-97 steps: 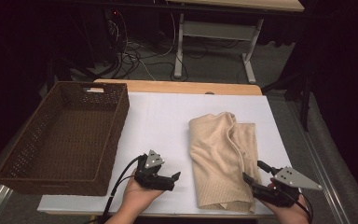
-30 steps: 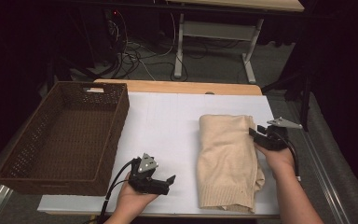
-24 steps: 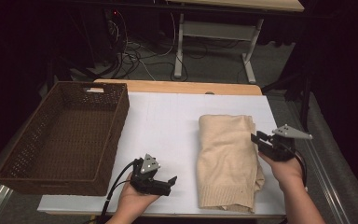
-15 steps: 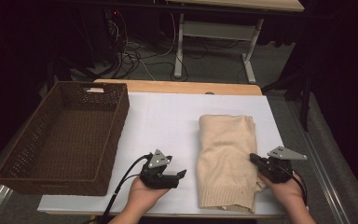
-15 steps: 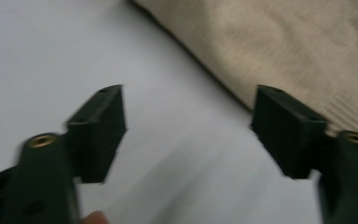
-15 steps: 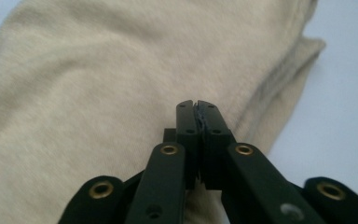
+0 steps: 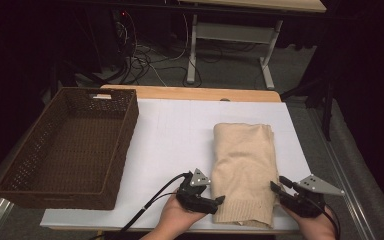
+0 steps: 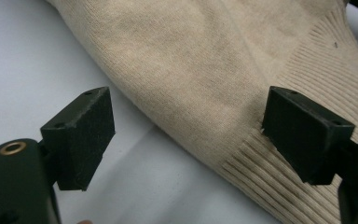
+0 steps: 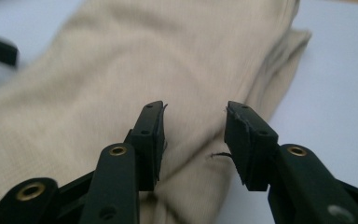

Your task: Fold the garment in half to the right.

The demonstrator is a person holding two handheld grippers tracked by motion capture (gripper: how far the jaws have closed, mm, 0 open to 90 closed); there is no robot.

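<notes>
The folded beige sweater lies on the right half of the white table, its long axis running from the near edge toward the far edge, with the ribbed hem at the near end. That near end is what both hands flank. The left hand-held gripper sits just beside the hem's near left corner, pointing right at it; in the left gripper view its jaws have just been opening and stand wide apart, with the sweater edge and ribbing lying beyond and between the pads but not pinched. The right hand-held gripper sits at the near right corner, pointing left and slightly far; in the right gripper view its jaws have also just been opening and stand moderately apart, aimed at the stacked side fold of the sweater, with nothing clamped.

Both hands look about equally near, one per corner, so I'd judge the coming move to be a two-handed pinch of the near hem. The wicker basket stands well apart on the left.
</notes>
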